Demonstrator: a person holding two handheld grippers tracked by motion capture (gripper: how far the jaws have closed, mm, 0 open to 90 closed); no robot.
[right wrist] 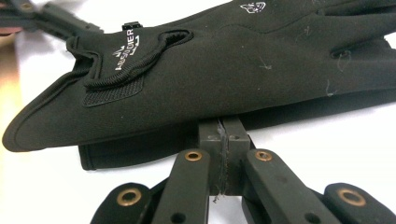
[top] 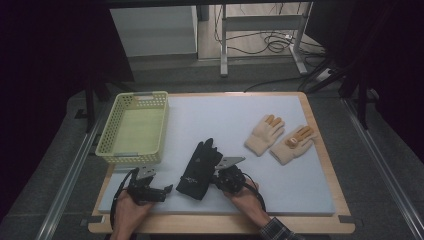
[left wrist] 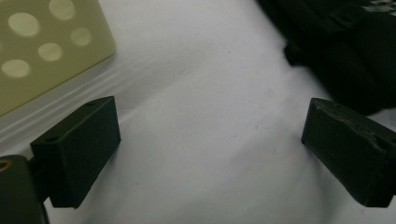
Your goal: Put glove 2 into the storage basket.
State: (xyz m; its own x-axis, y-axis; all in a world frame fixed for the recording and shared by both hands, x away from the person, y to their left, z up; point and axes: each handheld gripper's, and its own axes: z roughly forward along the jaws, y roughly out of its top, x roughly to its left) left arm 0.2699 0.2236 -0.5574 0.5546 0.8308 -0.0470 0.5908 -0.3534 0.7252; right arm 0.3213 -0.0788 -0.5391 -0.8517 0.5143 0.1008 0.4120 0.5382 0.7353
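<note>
Right gripper (right wrist: pixel 223 140) jaws were pressed together at the black glove's (right wrist: pixel 224 70) edge; whether fabric was pinched cannot be told. Left gripper (left wrist: pixel 210 154) jaws stood wide over white mat (left wrist: pixel 201 70).

Dim room with dark edges, counter (top: pixel 300 165) evenly lit, seemingly from overhead; close gripper views soft, slightly blurred near the jaws

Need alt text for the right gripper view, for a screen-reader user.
The right gripper, jaws closed together, sits at the near edge of black gloves lying stacked on the white mat; whether it pinches fabric cannot be told. A cuff tab with white lettering faces the camera at left.
</note>
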